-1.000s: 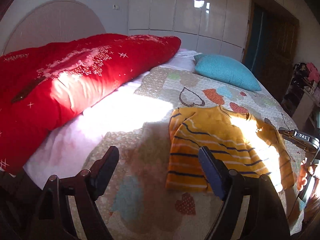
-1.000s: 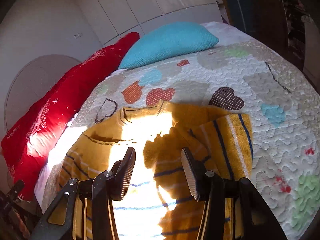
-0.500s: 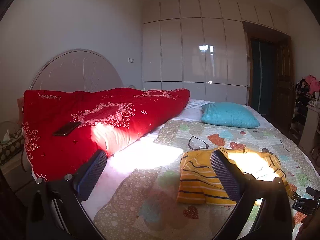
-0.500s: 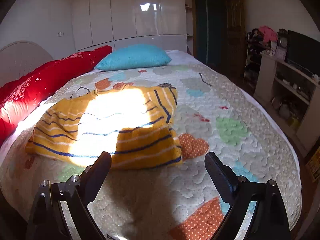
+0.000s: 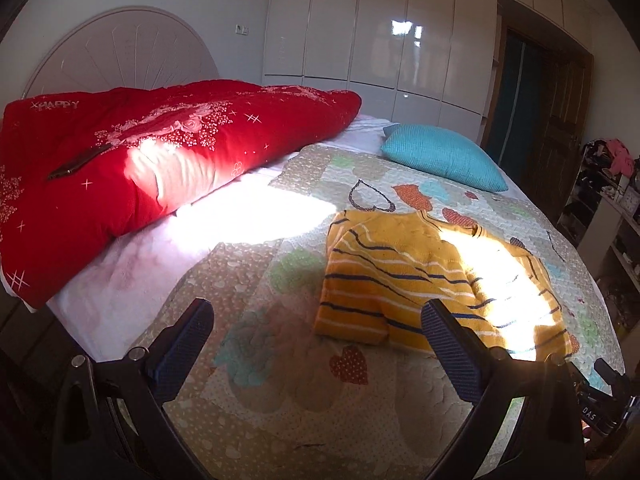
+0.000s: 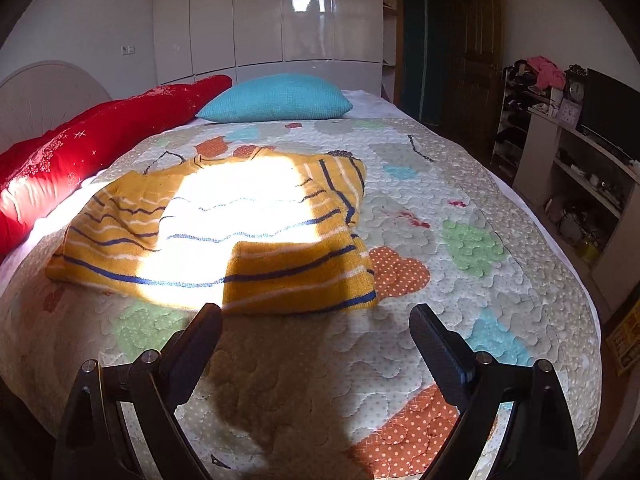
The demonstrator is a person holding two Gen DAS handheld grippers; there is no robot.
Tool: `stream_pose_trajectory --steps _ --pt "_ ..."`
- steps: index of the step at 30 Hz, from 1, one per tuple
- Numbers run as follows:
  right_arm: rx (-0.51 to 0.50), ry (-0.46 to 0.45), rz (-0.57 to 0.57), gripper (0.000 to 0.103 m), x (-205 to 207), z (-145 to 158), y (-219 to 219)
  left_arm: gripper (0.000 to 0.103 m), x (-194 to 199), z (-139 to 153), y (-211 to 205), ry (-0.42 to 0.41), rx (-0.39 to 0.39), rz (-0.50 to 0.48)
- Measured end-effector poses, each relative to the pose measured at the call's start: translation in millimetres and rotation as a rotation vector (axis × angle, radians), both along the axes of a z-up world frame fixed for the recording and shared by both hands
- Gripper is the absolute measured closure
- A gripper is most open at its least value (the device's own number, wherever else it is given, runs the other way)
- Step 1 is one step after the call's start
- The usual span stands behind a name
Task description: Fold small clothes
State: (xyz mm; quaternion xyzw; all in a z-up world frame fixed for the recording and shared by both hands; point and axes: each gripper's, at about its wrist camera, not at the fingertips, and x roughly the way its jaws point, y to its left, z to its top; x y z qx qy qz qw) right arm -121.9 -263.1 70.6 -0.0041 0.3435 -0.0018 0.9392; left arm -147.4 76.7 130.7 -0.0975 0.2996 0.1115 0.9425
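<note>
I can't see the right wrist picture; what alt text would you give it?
A yellow striped sweater, partly folded, lies on a quilt with patchwork hearts, just beyond the right gripper, whose open fingers hold nothing. Behind it lie a teal pillow and a red duvet.

Red quilt, phone lying on it, teal pillow, heart-patterned bedspread, white wardrobe

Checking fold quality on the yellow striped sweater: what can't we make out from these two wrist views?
- yellow striped sweater: middle washed out by sun glare in both views, so creases there are unreadable.
- Its near edge, left wrist view: partly behind the left gripper finger.
- Right gripper: in the left wrist view, mostly cut off at the bottom right edge.
</note>
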Motion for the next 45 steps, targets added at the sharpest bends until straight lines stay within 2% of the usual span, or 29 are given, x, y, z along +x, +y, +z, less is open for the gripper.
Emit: stream_pose_trajectory --steps 10,14,19,23,26,30,33,38,43,44,45 --pt "0.009 -0.014 0.042 0.006 -16.9 3.2 14.7 0.000 -17.3 -2.3 15.0 0.025 -0.074 0.002" --pt "0.055 -0.023 0.075 0.006 -15.0 10.1 22.0 0.000 -20.8 0.6 23.0 0.016 -0.060 0.024" --pt "0.063 0.013 0.218 0.006 -3.6 8.4 52.9 0.000 -20.7 -19.1 39.9 0.050 -0.095 0.062" --pt "0.024 0.042 0.386 0.006 7.8 8.6 102.0 0.000 -19.2 -45.2 58.0 0.097 -0.155 0.091" --pt "-0.042 0.036 0.505 0.009 13.6 8.8 152.4 0.000 -20.2 -59.9 74.2 0.119 -0.194 0.112" --pt "-0.228 -0.011 0.632 0.033 15.5 -1.1 225.8 0.000 -27.4 -69.4 97.7 0.113 -0.220 0.161" --pt "-0.328 -0.017 0.704 0.037 23.0 -15.7 269.9 0.000 -34.3 -74.1 113.9 0.108 -0.242 0.195" --pt "-0.484 0.014 0.715 0.039 43.7 -44.0 318.4 0.000 -42.5 -83.4 130.1 0.119 -0.262 0.227" --pt "-0.590 -0.023 0.670 0.040 54.8 -54.5 347.7 0.000 -43.6 -91.6 138.2 0.131 -0.287 0.242" --pt "-0.604 -0.021 0.664 0.044 60.6 -56.3 354.0 0.000 -42.6 -92.1 138.4 0.135 -0.295 0.238" --pt "-0.603 -0.009 0.662 0.061 68.1 -58.1 359.6 0.000 -42.2 -91.8 137.9 0.135 -0.303 0.231"
